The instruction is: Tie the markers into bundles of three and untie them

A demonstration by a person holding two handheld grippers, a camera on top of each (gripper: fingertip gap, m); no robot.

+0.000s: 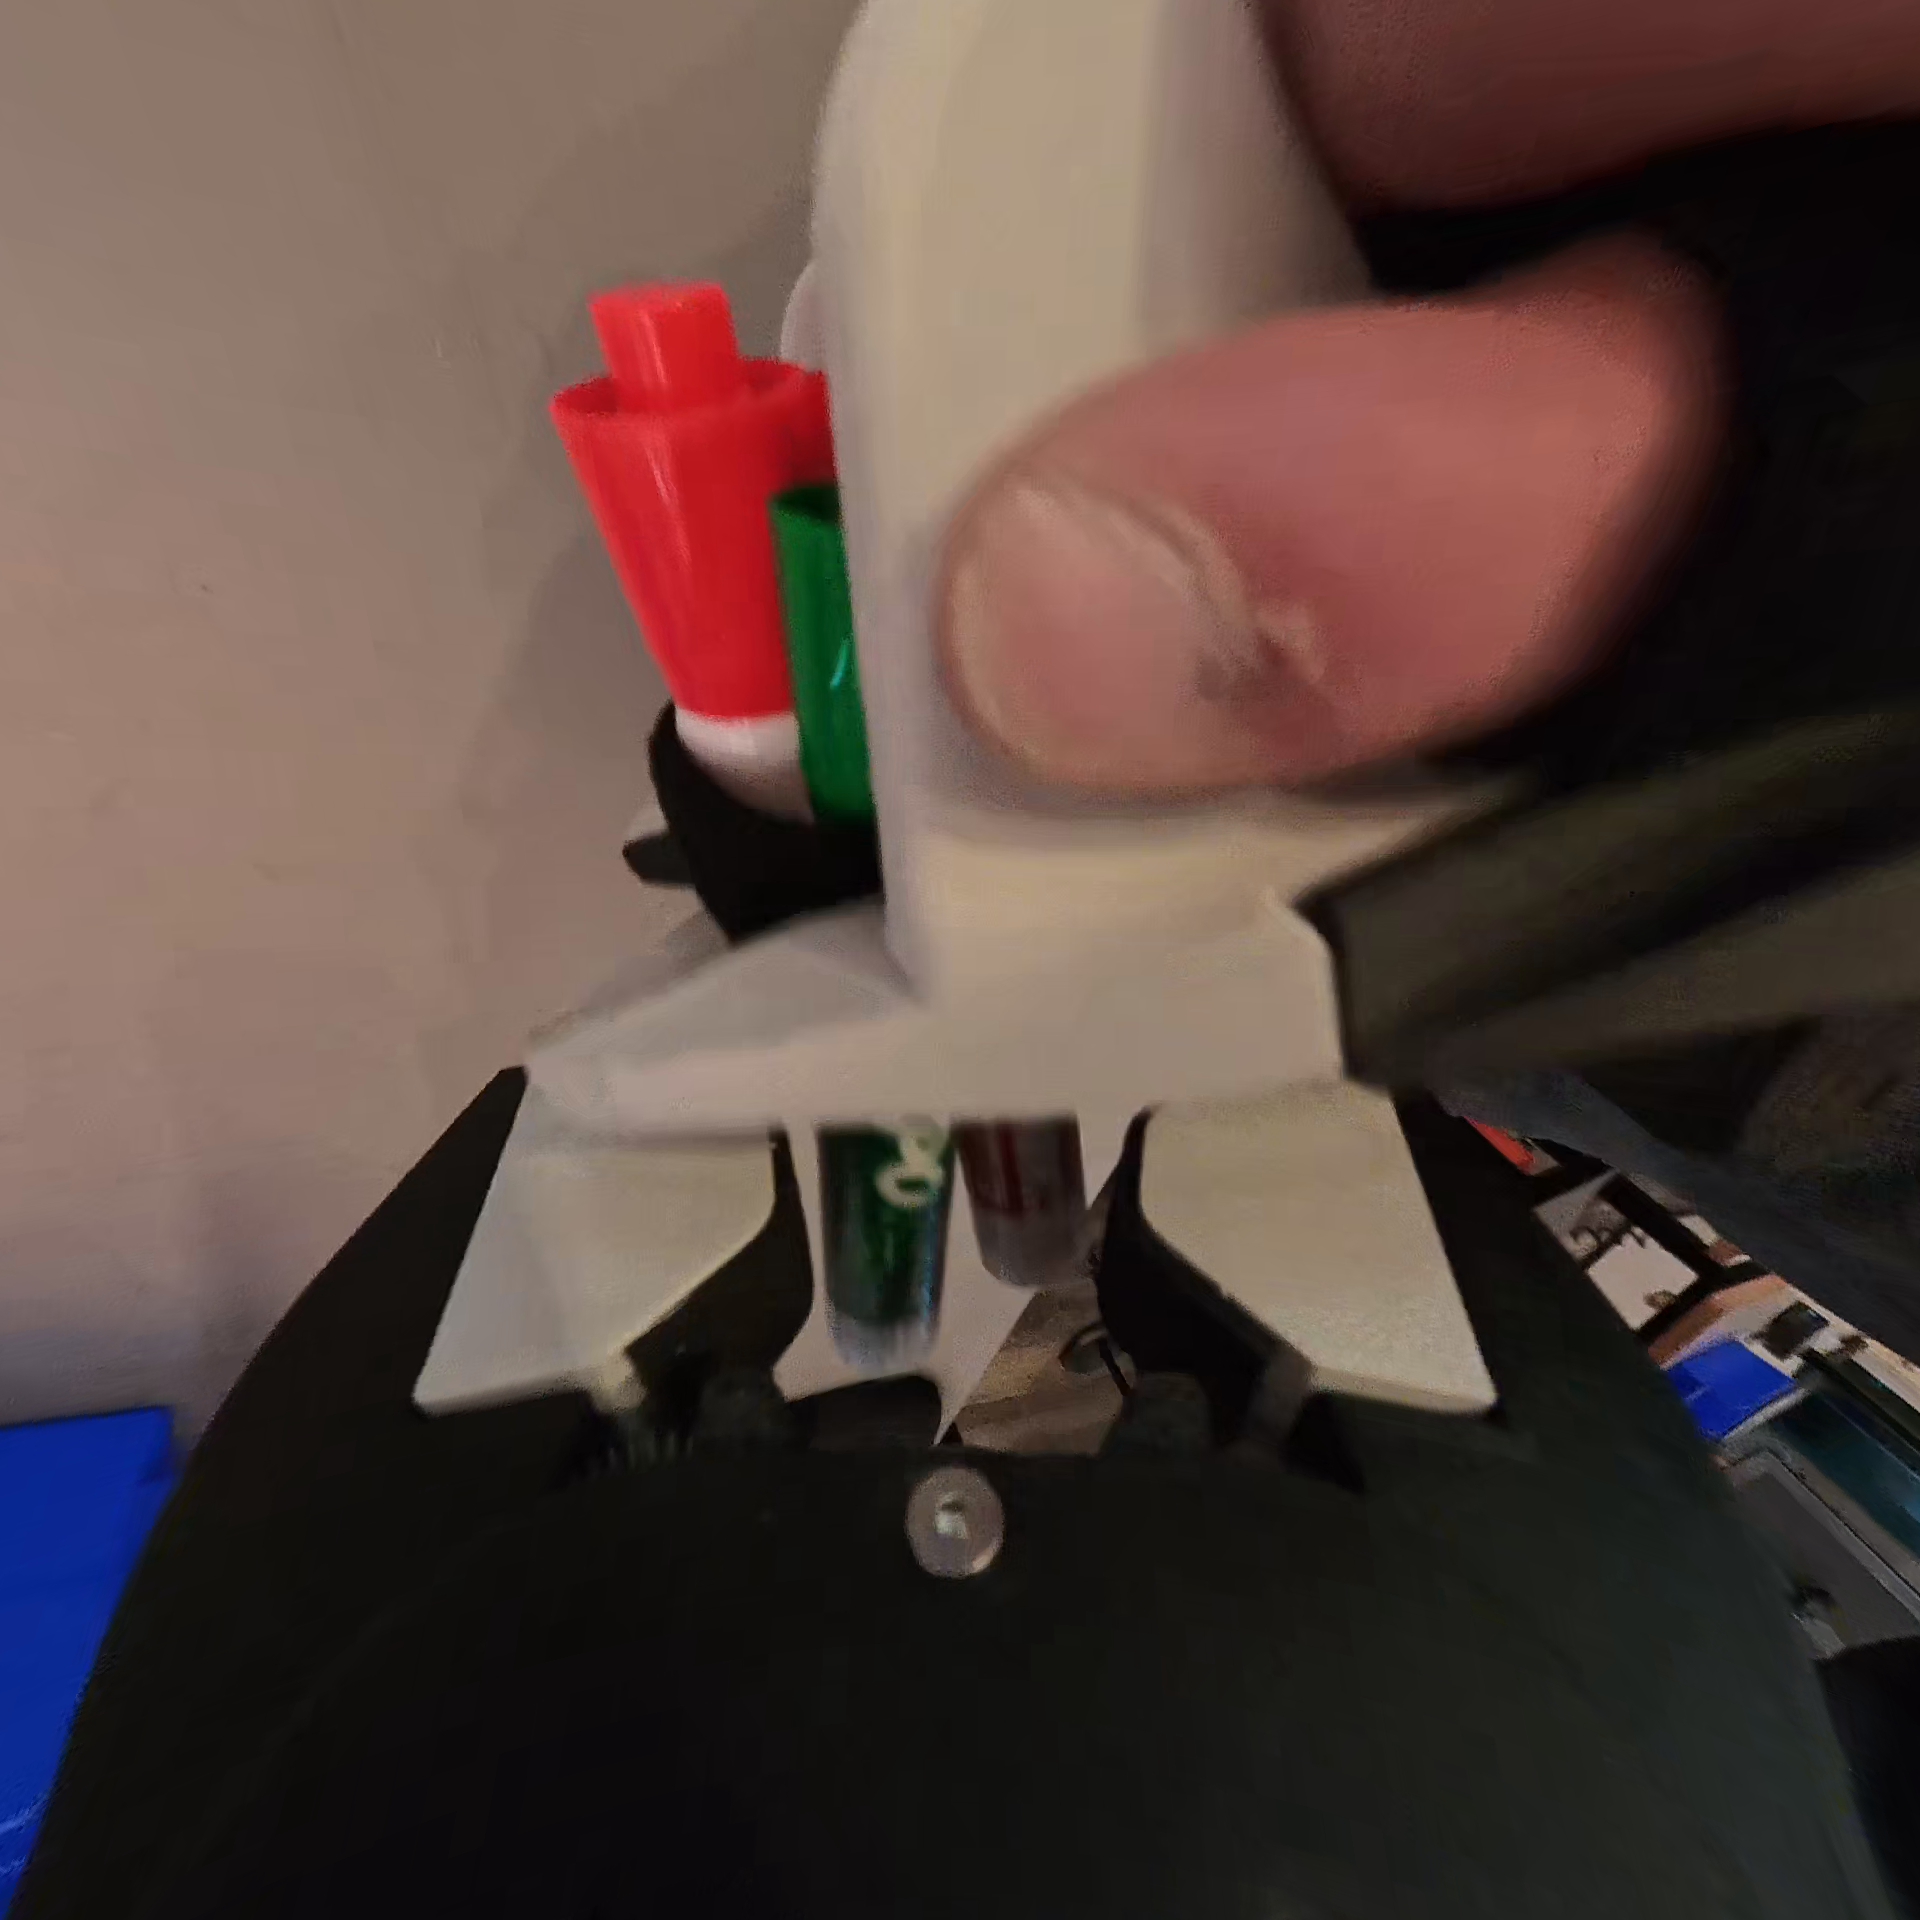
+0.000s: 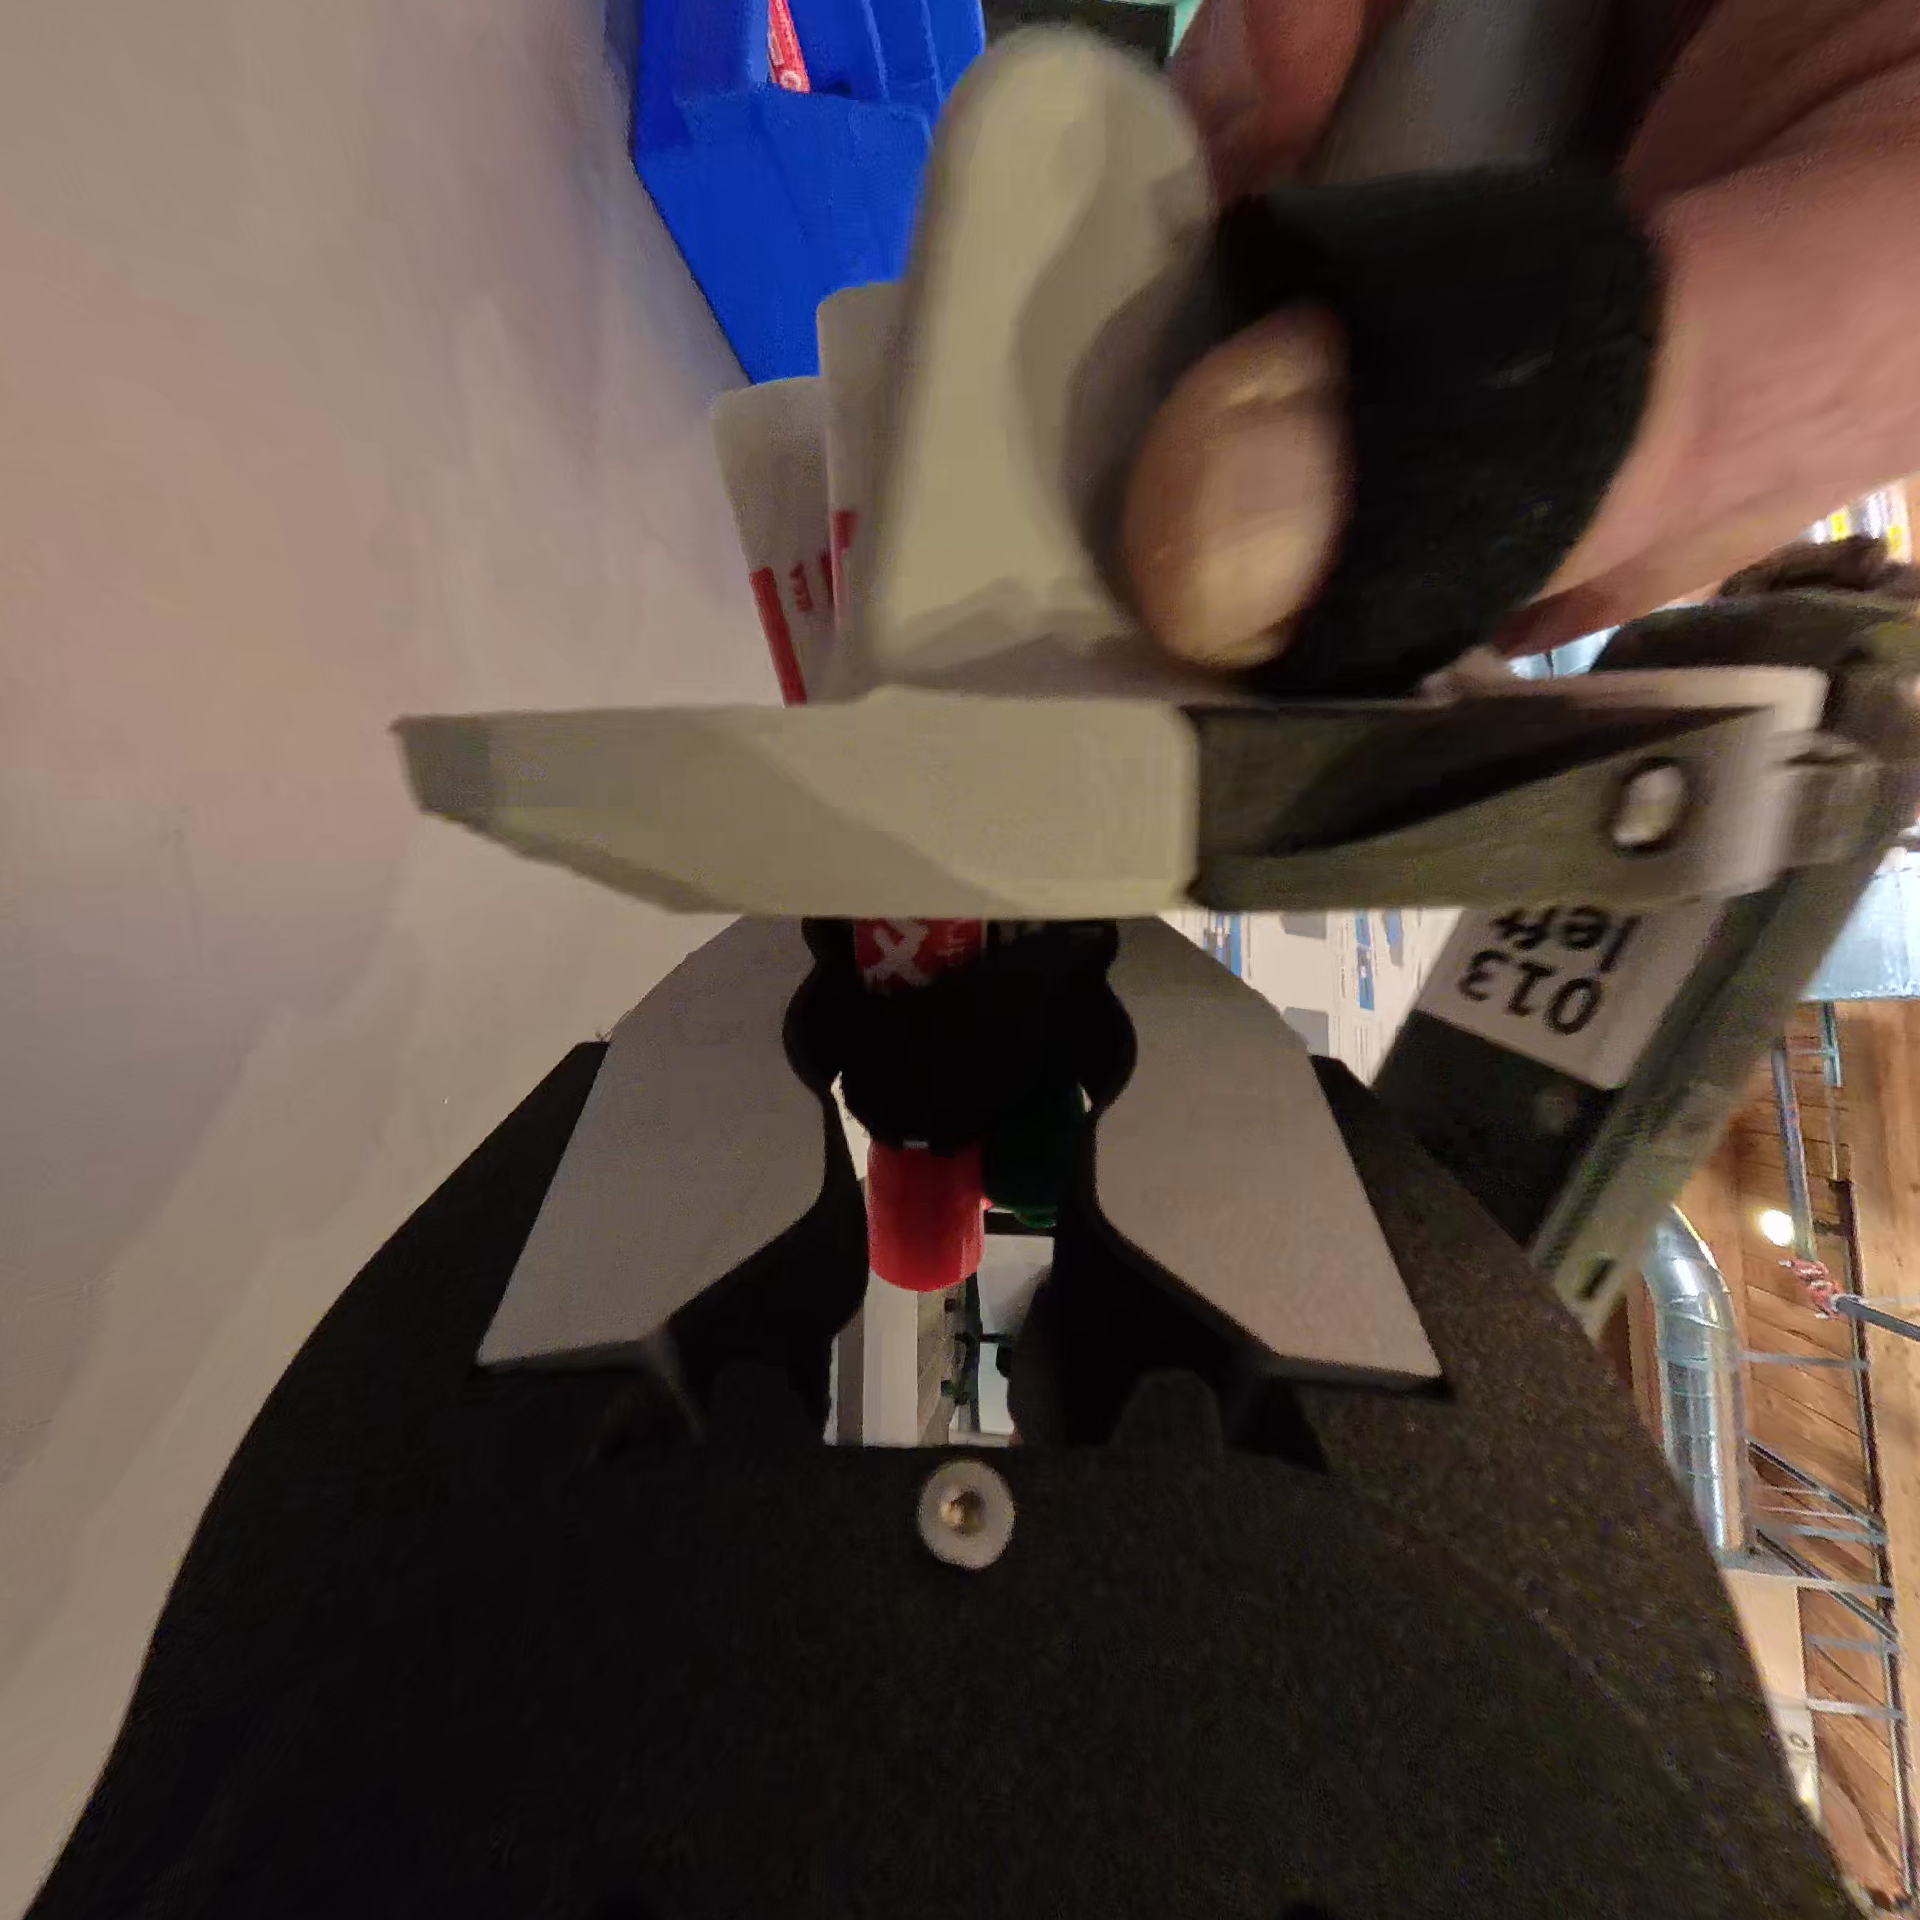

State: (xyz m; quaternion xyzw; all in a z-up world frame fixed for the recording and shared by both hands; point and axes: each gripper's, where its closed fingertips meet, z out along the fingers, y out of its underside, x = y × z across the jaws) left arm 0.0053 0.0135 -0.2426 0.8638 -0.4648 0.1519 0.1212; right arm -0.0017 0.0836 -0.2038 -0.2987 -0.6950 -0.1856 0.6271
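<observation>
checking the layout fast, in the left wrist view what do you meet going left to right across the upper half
Bare pale wall → red marker cap → green marker → white body of the other gripper → the person's thumb pressed on it.

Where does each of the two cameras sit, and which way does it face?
Left wrist view: on the left gripper, looking along its fingers at the marker bundle's plain ends; the right gripper and a thumb block the far side.
Right wrist view: on the right gripper, looking along its fingers at the bundle's capped ends; the left gripper and a hand cross ahead.
Shared: the red marker, green marker, black tie, blue bin. The cameras face each other.
</observation>
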